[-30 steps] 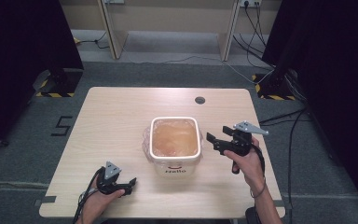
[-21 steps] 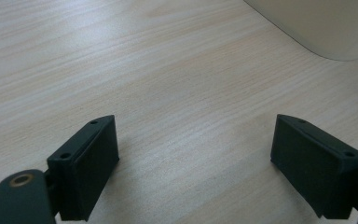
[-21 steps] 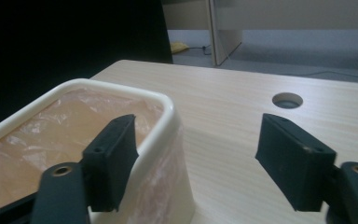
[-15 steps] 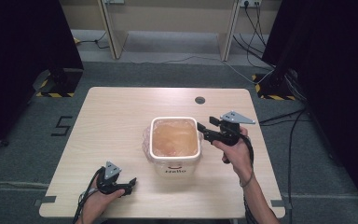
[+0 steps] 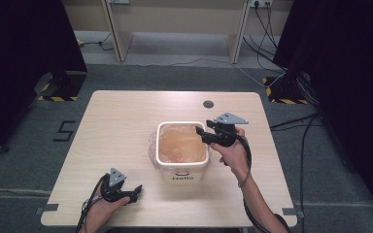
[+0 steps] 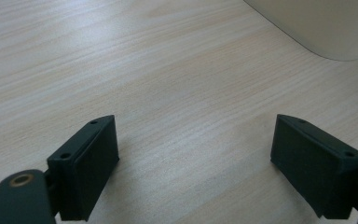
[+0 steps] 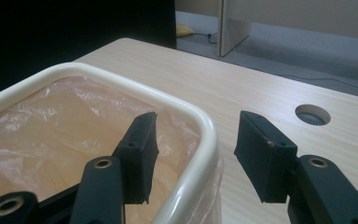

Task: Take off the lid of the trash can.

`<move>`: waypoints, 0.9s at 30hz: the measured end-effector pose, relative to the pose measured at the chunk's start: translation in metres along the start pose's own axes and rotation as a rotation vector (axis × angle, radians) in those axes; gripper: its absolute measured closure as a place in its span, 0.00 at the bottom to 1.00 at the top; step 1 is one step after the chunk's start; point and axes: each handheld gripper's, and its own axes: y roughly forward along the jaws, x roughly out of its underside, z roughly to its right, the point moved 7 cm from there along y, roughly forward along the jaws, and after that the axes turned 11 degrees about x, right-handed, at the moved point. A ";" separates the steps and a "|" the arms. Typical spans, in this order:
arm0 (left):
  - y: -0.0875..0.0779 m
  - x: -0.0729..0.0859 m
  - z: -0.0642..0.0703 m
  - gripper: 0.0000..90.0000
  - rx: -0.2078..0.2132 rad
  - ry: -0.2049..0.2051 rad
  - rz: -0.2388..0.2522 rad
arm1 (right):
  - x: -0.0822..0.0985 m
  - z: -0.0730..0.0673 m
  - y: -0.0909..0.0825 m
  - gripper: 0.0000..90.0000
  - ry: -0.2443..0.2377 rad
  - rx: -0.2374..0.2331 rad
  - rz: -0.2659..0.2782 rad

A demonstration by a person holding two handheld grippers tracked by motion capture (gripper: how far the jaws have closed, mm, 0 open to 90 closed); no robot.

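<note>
Since the earlier frames, the right gripper (image 5: 200,134) has travelled from a position clear of the bin toward 9 o'clock in the high view and now sits at the bin's 3 o'clock rim, near its 1 o'clock corner. Its jaws have just been closing from a wide spread to roughly half span. In the right gripper view they straddle the rim, one jaw inside over the liner, the other outside over the table, with the rim between them; the pads stand clear of it on both sides, so nothing is pinched yet. The bin (image 5: 182,171) is a cream, square container with rounded corners and a thick rolled rim (image 7: 193,112), with dark lettering on the wall facing 6 o'clock. A translucent orange-tinted plastic liner (image 5: 180,143) fills its interior, wrinkled, and bulges over the rim at 9 o'clock. The bin stands upright near the centre of the wooden table (image 5: 121,121), slightly toward 4 o'clock, and matches its position in the earlier frames. A round cable hole (image 5: 208,104) lies in the tabletop at 12 o'clock of the bin, well apart from it. The left gripper (image 5: 135,191) has kept its station near the table's 7 o'clock edge, at 7 o'clock of the bin; its jaws are spread wide over bare wood, gripping nothing, with the bin's cream wall (image 6: 317,23) ahead of them in the left gripper view.
</note>
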 end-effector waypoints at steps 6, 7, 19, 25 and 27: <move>0.000 0.000 0.000 0.16 0.000 0.000 0.000 | 0.000 -0.002 0.002 0.55 0.004 0.000 0.000; 0.000 0.000 0.000 0.16 0.000 -0.001 0.000 | 0.000 -0.002 0.002 0.55 0.003 -0.003 -0.002; 0.000 0.000 0.000 0.16 0.000 -0.001 0.001 | 0.010 0.001 0.015 0.59 -0.022 0.027 -0.056; 0.000 0.000 0.000 0.16 0.000 -0.001 0.001 | 0.009 -0.001 0.016 0.73 -0.037 0.009 -0.047; 0.000 0.000 0.000 0.16 0.000 -0.001 0.001 | 0.008 -0.002 0.016 0.74 -0.048 0.015 -0.046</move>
